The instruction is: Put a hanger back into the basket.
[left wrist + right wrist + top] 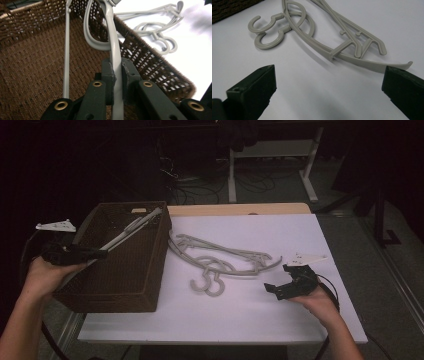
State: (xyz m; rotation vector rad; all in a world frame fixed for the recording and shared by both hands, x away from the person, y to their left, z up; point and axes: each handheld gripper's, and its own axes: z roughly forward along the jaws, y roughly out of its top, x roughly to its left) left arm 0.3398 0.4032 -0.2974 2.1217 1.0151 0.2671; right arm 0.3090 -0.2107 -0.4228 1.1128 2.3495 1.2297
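A grey plastic hanger [131, 229] slants over the brown wicker basket [115, 302] at the table's left, its far end up by the basket's back corner. My left gripper [97, 253] is shut on the hanger's near arm; in the left gripper view the pads [110, 75] squeeze the grey bar [112, 37] above the basket's woven floor [30, 62]. Two more grey hangers [225, 257] lie overlapped on the white table, hooks toward me. My right gripper [280, 287] hovers just right of them, open and holding nothing, with the hangers [322, 47] ahead of its jaws [329, 73].
The white tabletop [250, 315] runs from the basket to the right edge, with a wooden strip [240, 209] along its back. Beyond it are a dark floor, cables and white desk legs [310, 170]. The basket overhangs the table's left front corner.
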